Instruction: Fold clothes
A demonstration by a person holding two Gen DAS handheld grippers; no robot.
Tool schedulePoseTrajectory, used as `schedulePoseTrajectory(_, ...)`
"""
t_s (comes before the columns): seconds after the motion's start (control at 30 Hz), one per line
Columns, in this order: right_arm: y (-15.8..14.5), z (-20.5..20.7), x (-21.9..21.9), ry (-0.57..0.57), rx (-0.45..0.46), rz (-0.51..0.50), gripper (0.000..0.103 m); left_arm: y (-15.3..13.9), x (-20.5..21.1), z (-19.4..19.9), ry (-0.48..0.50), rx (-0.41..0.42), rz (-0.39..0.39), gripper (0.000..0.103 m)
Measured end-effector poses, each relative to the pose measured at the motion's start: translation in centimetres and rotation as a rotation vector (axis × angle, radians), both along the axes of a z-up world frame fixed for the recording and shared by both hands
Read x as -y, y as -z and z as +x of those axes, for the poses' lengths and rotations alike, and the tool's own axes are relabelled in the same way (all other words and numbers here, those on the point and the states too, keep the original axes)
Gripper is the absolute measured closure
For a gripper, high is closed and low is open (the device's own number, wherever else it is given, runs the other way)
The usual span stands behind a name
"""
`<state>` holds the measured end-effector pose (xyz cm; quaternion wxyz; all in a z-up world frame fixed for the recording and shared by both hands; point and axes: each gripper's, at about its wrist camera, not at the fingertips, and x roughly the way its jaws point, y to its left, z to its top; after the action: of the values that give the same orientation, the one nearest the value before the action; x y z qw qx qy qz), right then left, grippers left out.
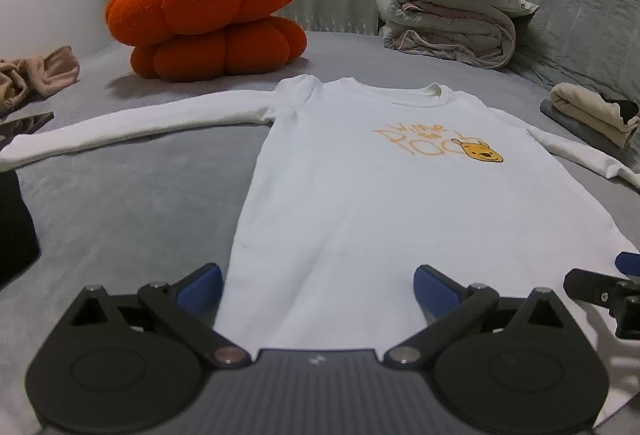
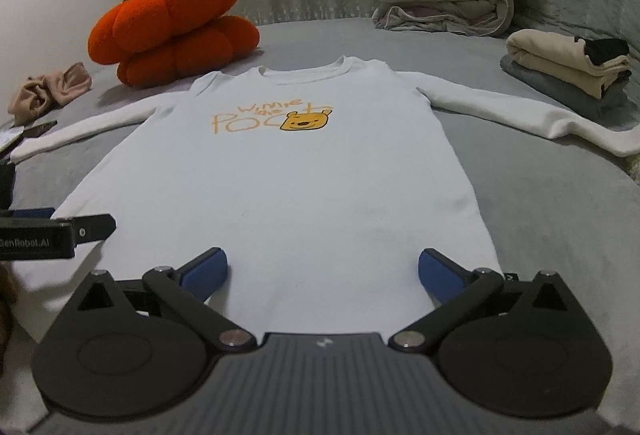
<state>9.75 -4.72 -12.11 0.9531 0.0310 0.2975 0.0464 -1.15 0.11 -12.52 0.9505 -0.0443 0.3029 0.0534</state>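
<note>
The grey bed (image 2: 540, 219) fills both views, a soft plush surface that will give a little under any press. Spread flat across its middle lies the white long-sleeved shirt (image 2: 288, 187), front up, neck toward the far side and hem at the near edge just in front of both grippers. It looks like a light, limp knit: no stiffness to hold a crease by itself, likely to sag and drag if lifted from one point only, and likely to cling slightly to the plush cover rather than slide freely. It is not fragile, but a careless pull would probably bunch the smooth body panel.

Its two sleeves run out level to either side, the left sleeve (image 1: 132, 131) reaching toward the left edge of the bed and the right sleeve (image 2: 520, 111) ending near the folded stack of clothes (image 2: 568, 63) on the right. A sensible first hold would be at a cuff or at a shoulder seam, where the cloth is doubled and gives the pads something thicker to pinch; the hem corners at the near side offer the same.

The orange bear print (image 2: 306, 121) sits on the chest, well clear of any edge.

The left gripper (image 1: 318, 285) hangs over the near left part of the hem, jaws spread wide with nothing pinched. The right gripper (image 2: 322, 271) stands likewise, jaws fully apart above the near hem, holding nothing.
</note>
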Motion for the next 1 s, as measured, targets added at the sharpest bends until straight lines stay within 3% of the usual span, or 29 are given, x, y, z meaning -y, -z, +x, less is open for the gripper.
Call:
schedulePoseTrajectory(0.23, 0.04, 0.09, -0.28, 0.006, 0.001, -0.018, 0.000, -0.03, 0.50, 0.08, -0.055, 0.008, 0.051, 0.001)
schedulePoseTrajectory(0.37, 0.07, 0.22, -0.66, 0.022, 0.006, -0.047, 0.000, -0.01, 0.08, 0.14, -0.052, 0.008, 0.029, 0.001)
schedulePoseTrajectory(1.0, -0.07, 0.34, 0.13, 0.036, 0.023, 0.005, 0.000, 0.10, -0.23, 0.56, -0.058, 0.008, 0.013, 0.001)
